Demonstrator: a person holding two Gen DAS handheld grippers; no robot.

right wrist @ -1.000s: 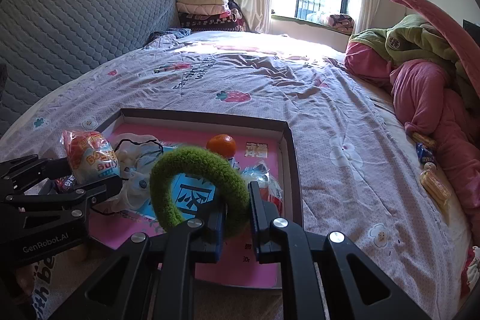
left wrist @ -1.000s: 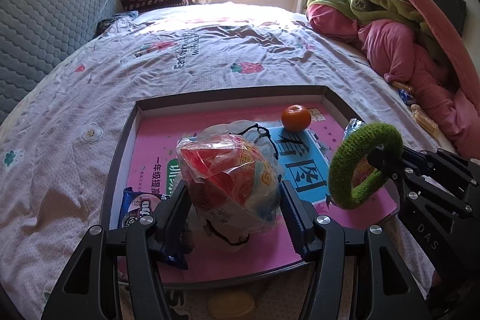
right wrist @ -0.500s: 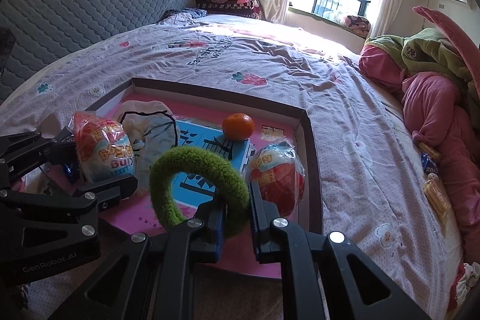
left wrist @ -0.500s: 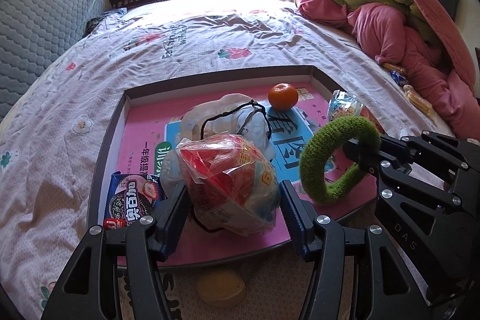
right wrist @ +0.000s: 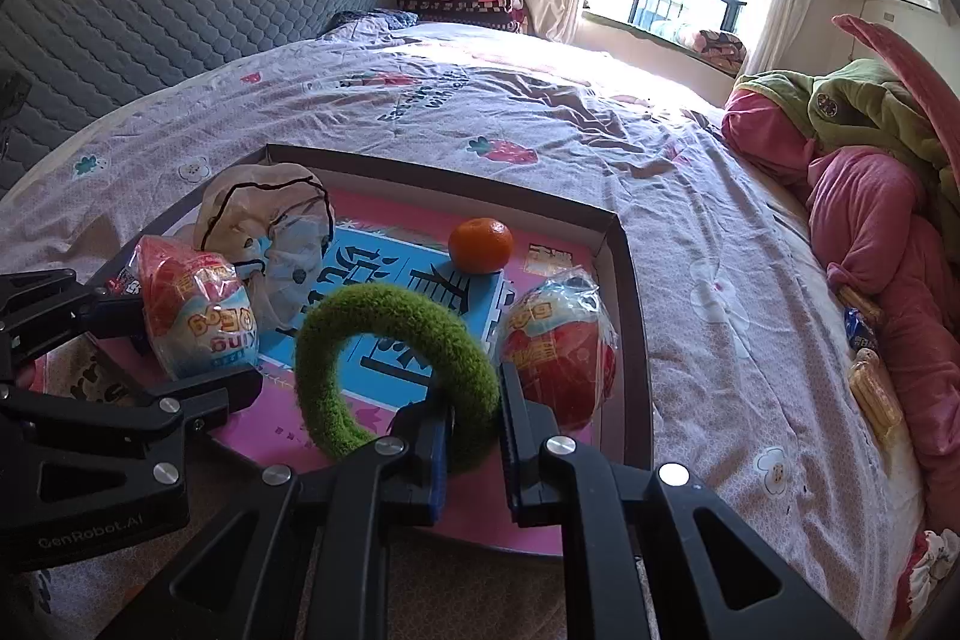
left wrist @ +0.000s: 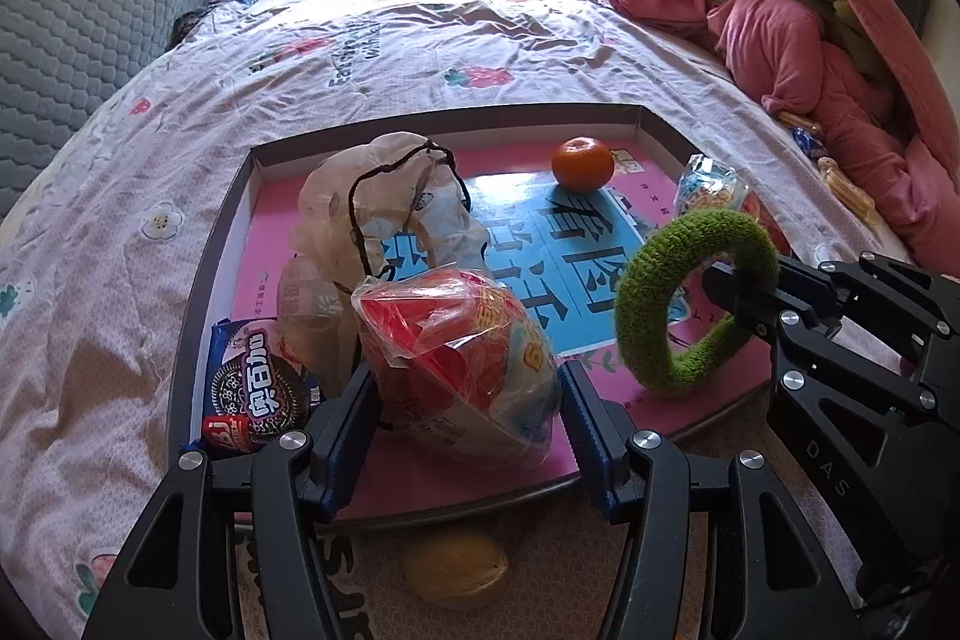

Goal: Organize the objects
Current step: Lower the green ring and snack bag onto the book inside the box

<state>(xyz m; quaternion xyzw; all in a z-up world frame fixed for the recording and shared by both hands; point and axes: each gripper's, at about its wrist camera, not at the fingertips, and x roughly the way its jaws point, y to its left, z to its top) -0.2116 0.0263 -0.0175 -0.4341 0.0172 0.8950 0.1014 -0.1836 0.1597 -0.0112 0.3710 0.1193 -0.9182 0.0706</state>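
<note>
My left gripper (left wrist: 462,391) is shut on a plastic-wrapped red and white toy egg (left wrist: 456,358), held just above the near edge of a dark-rimmed tray (left wrist: 450,115) with a pink lining. In the right wrist view that left gripper (right wrist: 174,346) and its egg (right wrist: 198,316) are at the left. My right gripper (right wrist: 474,400) is shut on a fuzzy green ring (right wrist: 384,301), upright over the tray's near right part; in the left wrist view the green ring (left wrist: 696,298) hangs from the right gripper (left wrist: 741,295).
In the tray lie a tangerine (left wrist: 582,163), a second wrapped egg (right wrist: 558,352), a plastic bag with a black cord (left wrist: 384,208) and a cookie pack (left wrist: 252,388). A yellow lump (left wrist: 456,568) lies in front of the tray. Pink and green bedding (right wrist: 870,190) is piled at the right.
Both wrists have tilted slightly, so the tray and its contents sit higher in both views and the second egg and cookie pack show fully. Both grips are unchanged.
</note>
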